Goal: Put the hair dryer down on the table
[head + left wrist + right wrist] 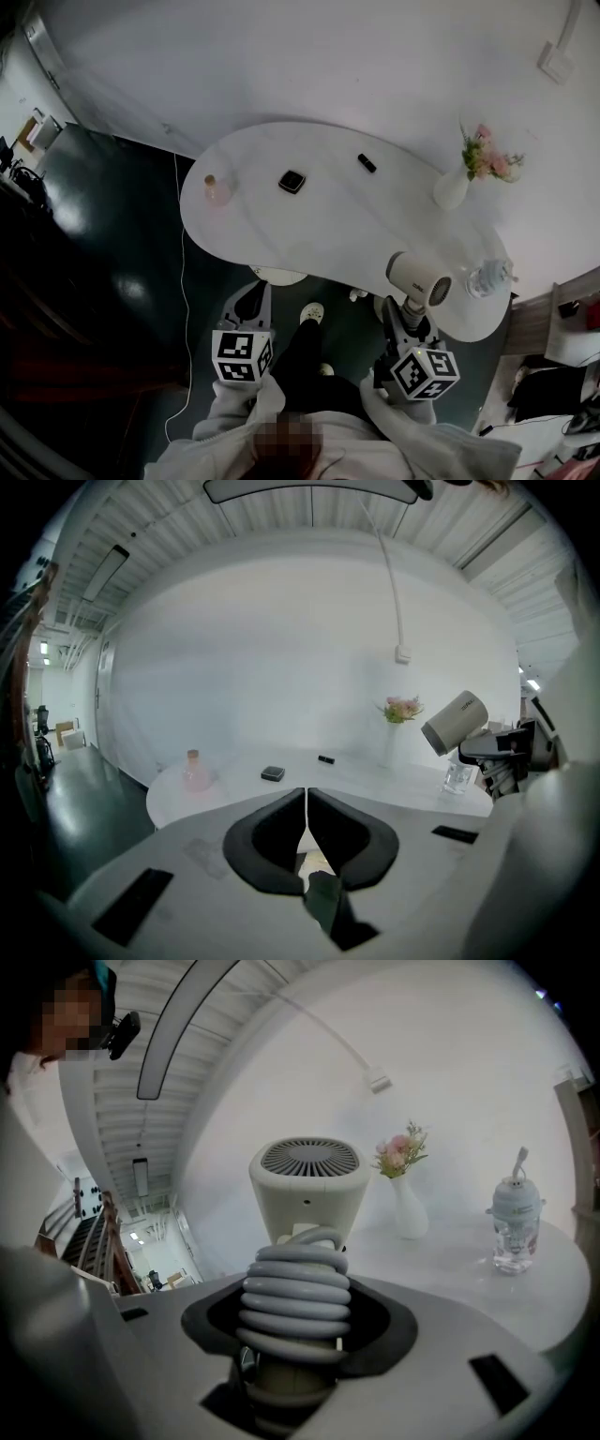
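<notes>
A cream hair dryer (pixel 417 277) stands upright in my right gripper (pixel 410 317), whose jaws are shut on its handle with the grey cord wound round it (pixel 295 1302). Its vented back (pixel 308 1159) faces the right gripper view. The dryer hangs over the near right edge of the white table (pixel 309 225). From the left gripper view the dryer (pixel 455 722) shows at the right, above the table. My left gripper (pixel 251 302) is below the table's near edge, and its jaws (pixel 307 829) are shut with nothing between them.
On the table are a pink bottle (pixel 217 190), a black square item (pixel 292 181), a small black bar (pixel 367 163), a white vase of pink flowers (pixel 455 186) and a clear drinking bottle (pixel 489 277). A person's legs and shoes (pixel 312 313) are between the grippers.
</notes>
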`<state>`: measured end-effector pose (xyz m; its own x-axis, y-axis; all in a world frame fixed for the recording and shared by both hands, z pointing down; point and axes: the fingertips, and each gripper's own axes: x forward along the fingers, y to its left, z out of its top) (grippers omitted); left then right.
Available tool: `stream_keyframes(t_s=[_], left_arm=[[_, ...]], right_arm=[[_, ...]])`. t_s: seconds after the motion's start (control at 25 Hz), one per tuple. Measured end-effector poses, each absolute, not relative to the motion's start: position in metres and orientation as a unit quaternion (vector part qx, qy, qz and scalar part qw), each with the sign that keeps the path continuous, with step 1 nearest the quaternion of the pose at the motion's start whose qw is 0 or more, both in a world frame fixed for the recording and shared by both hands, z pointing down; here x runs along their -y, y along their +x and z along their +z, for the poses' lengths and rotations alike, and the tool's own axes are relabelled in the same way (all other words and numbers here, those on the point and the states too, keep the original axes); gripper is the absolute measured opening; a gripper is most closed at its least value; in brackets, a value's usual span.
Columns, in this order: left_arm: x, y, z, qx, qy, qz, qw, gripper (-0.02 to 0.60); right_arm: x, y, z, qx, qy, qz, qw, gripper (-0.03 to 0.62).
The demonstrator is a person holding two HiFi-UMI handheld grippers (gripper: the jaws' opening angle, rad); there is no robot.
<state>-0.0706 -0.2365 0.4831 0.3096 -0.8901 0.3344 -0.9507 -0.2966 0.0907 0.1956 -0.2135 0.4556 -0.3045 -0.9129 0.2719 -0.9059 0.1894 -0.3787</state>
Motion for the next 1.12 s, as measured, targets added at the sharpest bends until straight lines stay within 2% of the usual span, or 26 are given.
stream_keyframes(t_s=[0.52, 1.12], left_arm=[[0.363, -0.070, 0.469, 0.559, 0.812, 0.106, 0.133, 0.020], [0.457, -0.071, 0.476, 0.526, 0.834, 0.101, 0.136, 0.020]], right_arm=[[0.330, 0.185, 0.437, -0.770, -0.594, -0.233, 0.009, 0.284], [0.402, 0.174, 0.440, -0.751, -0.617, -0.233, 0.004, 0.284]])
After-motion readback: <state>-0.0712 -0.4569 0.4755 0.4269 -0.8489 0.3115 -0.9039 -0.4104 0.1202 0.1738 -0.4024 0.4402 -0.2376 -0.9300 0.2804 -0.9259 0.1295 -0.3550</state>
